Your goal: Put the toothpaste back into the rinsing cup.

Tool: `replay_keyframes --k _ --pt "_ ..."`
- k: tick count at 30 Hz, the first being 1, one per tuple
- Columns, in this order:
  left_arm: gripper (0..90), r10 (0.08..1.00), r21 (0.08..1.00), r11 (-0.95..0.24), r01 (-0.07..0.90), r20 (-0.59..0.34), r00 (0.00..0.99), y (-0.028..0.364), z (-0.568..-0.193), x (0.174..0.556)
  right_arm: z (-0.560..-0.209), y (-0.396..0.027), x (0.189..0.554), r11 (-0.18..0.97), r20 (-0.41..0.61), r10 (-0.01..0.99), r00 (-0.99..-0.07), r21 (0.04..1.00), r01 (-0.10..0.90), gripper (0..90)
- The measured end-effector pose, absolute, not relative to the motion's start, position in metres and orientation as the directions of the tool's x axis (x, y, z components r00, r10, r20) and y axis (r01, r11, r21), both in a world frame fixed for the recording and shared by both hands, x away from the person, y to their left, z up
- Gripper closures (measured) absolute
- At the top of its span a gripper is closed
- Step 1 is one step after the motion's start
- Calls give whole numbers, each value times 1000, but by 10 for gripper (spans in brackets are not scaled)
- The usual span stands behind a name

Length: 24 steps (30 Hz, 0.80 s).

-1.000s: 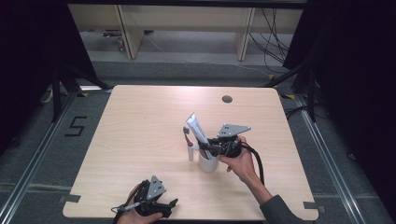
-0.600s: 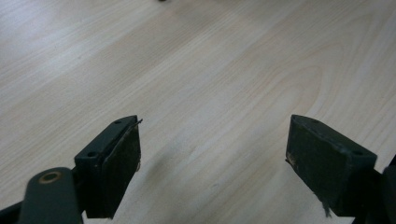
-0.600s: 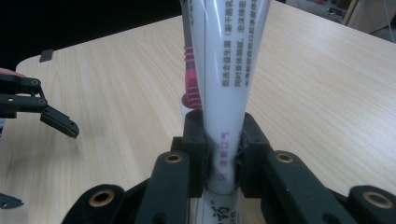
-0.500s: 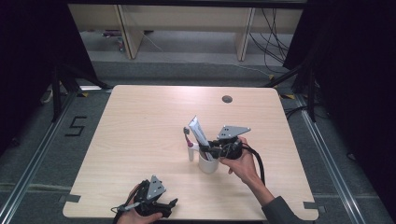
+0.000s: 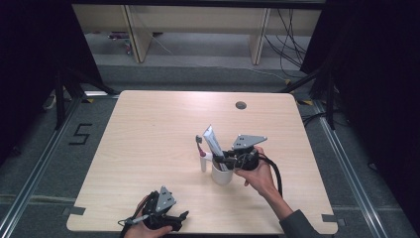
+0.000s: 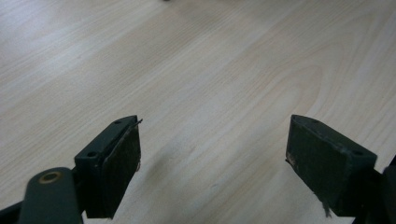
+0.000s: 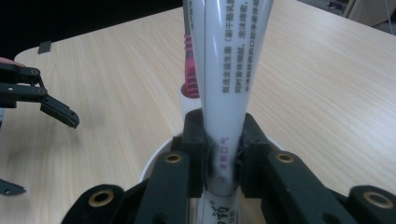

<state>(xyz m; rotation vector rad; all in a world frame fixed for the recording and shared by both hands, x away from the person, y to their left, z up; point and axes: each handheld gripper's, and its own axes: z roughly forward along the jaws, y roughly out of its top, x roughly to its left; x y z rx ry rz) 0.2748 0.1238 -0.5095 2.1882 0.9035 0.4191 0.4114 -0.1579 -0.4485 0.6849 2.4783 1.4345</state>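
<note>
The surface (image 5: pixel 148 148) in front of you is a pale wood top with rounded corners, and a small dark round grommet (image 5: pixel 240 105) sits near its far edge. Most of the top is bare.

Your right hand (image 5: pixel 257 176) comes in from the lower right and holds the right claw (image 5: pixel 224 159) over the white cup (image 5: pixel 223 176), which stands upright a little right of the middle of the surface. The grey three-cornered plate (image 5: pixel 249 141) on top of this claw is tilted up toward the far side.

Your left hand (image 5: pixel 143 229) rests at the near edge, left of centre, well apart from the cup. In the left gripper view, the left claw (image 6: pixel 212 161) is released: its two black jaws stand wide apart with only wood grain between them, just above the surface.

The white tube (image 5: pixel 214 144) stands in the cup and leans up and away to the left, its flat crimped end uppermost. In the right gripper view, your right claw is clenched on this tube (image 7: pixel 229 84), the pads (image 7: pixel 196 140) pressing both sides of it just above the cup's rim (image 7: pixel 156 156). Printed characters run down the tube's face.

A toothbrush (image 5: pixel 200 151) with a pink grip stands upright just left of the cup, close beside the tube; in the right gripper view its pink ribbed part (image 7: pixel 190 70) shows directly behind the tube. I cannot tell whether it stands inside the cup or in a holder of its own.
</note>
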Motion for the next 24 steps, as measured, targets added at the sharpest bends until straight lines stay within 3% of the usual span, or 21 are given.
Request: replay_keyframes --k 24 --pt "176 707 720 -508 472 36 706 124 -510 276 -457 -162 408 451 81 496 -865 827 336 755"
